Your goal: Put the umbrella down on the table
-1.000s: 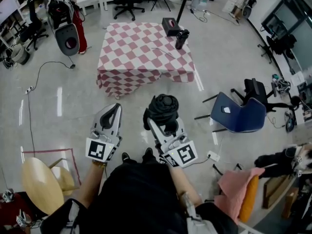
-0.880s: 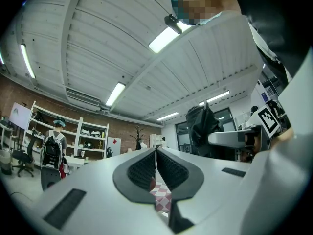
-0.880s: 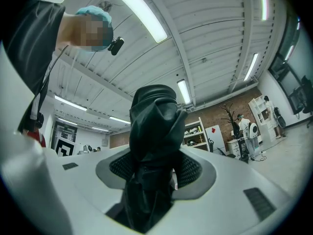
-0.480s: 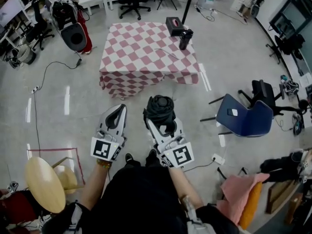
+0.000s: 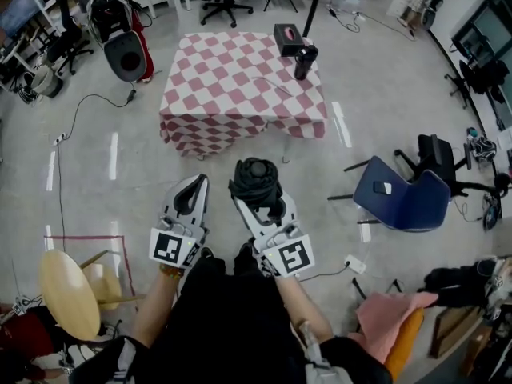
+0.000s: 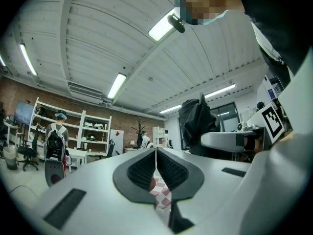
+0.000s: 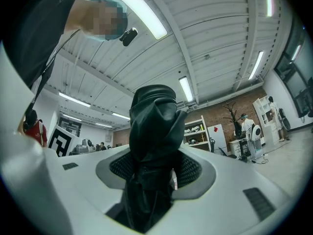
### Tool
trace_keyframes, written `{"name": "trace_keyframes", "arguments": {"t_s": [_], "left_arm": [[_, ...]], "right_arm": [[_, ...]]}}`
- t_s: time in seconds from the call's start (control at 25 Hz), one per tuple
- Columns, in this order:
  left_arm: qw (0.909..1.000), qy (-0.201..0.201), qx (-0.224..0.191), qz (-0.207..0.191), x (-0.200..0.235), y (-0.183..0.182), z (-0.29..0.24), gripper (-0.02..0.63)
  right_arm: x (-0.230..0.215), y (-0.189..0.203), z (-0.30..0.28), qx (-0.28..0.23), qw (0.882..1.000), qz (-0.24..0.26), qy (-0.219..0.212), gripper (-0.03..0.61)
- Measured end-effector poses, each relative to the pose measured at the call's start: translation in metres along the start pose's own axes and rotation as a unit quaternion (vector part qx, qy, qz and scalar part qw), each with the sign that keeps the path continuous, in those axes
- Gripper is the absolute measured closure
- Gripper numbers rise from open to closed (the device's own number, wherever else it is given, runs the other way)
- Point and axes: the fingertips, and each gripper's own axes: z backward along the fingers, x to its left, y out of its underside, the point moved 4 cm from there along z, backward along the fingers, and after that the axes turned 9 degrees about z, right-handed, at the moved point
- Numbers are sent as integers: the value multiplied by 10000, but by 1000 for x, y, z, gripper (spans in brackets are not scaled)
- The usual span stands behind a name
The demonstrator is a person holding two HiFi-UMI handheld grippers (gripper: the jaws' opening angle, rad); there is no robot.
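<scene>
Right gripper [image 7: 154,175]: clenched on folded black fabric umbrella [image 7: 154,116]
Left gripper [image 6: 156,166]: jaws pressed together, empty
Red-and-white chequered table [image 5: 232,86]: ahead, well apart

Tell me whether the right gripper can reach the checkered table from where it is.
Probably not yet. The right gripper, closed on the folded black umbrella, hangs short of the checkered table, with open floor between them. Nothing blocks the way; the person likely needs to step closer.
</scene>
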Motion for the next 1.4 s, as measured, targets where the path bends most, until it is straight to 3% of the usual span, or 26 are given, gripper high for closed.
{"name": "trace_keyframes", "arguments": {"t_s": [0.32, 1.08, 1.4], "left_arm": [[10000, 52, -70, 38, 15, -4, -11, 597], [9983, 424, -363, 180, 146, -27, -11, 597], [9978, 462, -391, 263, 167, -29, -30, 597]], "right_arm": [[-6, 7, -16, 129, 9999, 45, -5, 360], [36, 30, -126, 483, 9977, 436, 170, 360], [24, 30, -153, 431, 9978, 478, 181, 360]]}}
